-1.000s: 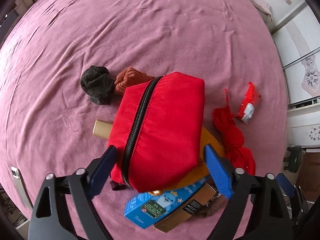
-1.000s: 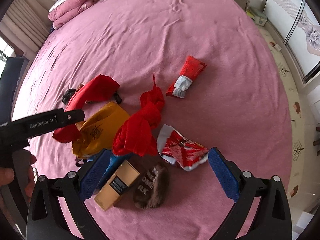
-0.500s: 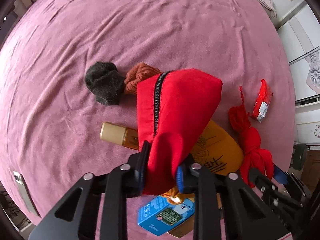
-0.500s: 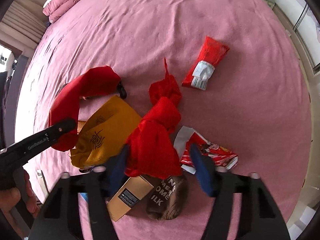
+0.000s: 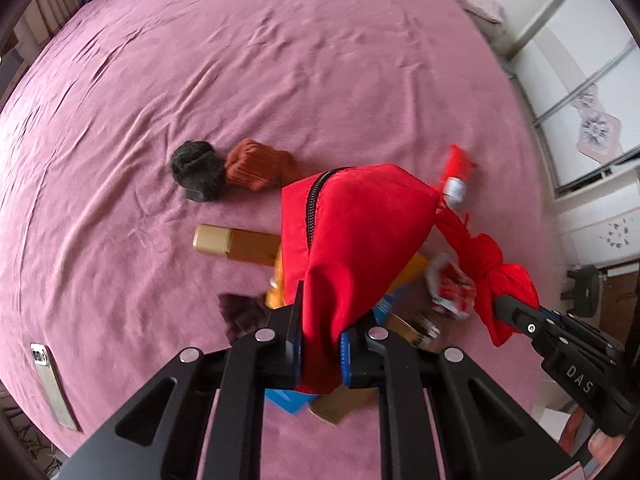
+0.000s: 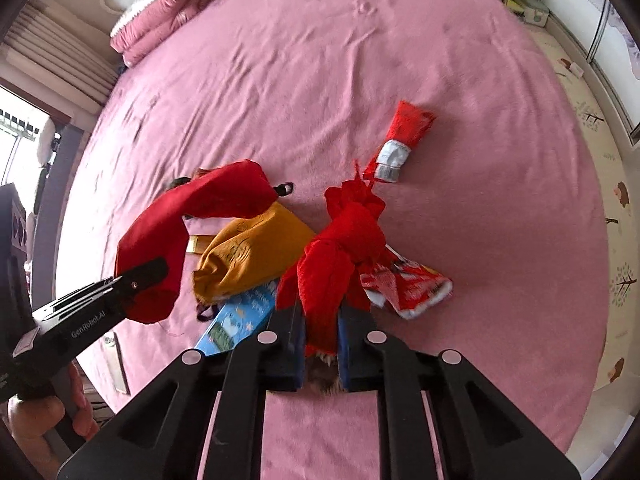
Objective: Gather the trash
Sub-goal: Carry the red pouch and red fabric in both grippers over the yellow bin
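Observation:
My left gripper (image 5: 320,344) is shut on a red zip pouch (image 5: 356,232) and holds it lifted off the pink bed; the pouch also shows in the right wrist view (image 6: 180,232). My right gripper (image 6: 320,340) is shut on a knotted red plastic bag (image 6: 344,248), also lifted, which shows at the right of the left wrist view (image 5: 492,276). On the bed lie a red snack wrapper (image 6: 404,136), a crumpled red-and-white wrapper (image 6: 408,284), a blue carton (image 6: 240,316) and a yellow cloth bag (image 6: 252,248).
A dark sock ball (image 5: 196,172) and a rust-brown sock ball (image 5: 256,164) lie on the bed, with a gold-capped bottle (image 5: 232,244) near them. A phone (image 5: 52,388) lies near the left edge. Folded bedding (image 6: 160,20) sits at the far end.
Both grippers closed: the left on the red pouch, the right on the knotted red bag. Both items have since risen off the bed.

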`<state>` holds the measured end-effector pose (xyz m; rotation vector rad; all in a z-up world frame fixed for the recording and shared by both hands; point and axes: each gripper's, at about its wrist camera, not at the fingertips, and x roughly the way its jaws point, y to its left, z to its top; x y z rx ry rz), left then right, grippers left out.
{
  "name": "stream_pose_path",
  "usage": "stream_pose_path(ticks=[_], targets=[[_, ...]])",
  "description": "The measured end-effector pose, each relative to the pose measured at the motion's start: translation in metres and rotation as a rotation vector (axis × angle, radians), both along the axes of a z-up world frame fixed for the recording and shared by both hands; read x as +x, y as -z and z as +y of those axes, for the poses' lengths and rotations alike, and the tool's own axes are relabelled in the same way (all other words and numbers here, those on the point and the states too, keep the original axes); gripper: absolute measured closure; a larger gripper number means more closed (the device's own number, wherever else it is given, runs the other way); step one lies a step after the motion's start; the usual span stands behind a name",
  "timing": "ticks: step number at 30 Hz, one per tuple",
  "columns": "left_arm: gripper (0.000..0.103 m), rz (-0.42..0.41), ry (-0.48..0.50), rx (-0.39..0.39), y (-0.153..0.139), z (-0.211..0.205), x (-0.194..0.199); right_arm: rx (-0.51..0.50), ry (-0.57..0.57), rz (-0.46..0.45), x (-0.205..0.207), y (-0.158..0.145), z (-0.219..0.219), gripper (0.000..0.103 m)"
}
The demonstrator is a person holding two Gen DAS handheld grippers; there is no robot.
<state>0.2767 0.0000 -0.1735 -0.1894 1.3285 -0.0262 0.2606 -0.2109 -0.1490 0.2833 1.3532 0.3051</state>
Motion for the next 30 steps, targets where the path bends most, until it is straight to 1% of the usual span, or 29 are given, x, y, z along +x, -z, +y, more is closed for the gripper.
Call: stream_pose_path(ticks=[4, 7, 14, 22, 30], targets=[[0.090, -0.024, 0.032, -0.027, -0.020, -0.025, -0.021, 0.005, 0.012, -0.037, -0.023, -0.026, -0.019, 0.091], [0.090, -0.035, 0.074, -0.040, -0.034, -0.053, -0.041, 0.005, 0.037, -0.061, -0.043, -0.044, -0.041, 0.091], [0.090, -0.043, 0.190, -0.061, -0.052, -0.126, -0.080, -0.012, 0.121, -0.094, -0.095, -0.066, -0.094, 0.091], [0.090, -0.026, 0.323, -0.097, -0.058, -0.219, -0.118, -0.021, 0.248, -0.097, -0.156, -0.074, -0.172, 0.091], [0.090, 0.018, 0.466, -0.119, -0.046, -0.324, -0.148, -0.035, 0.389, -0.058, -0.212, -0.059, -0.262, 0.091]])
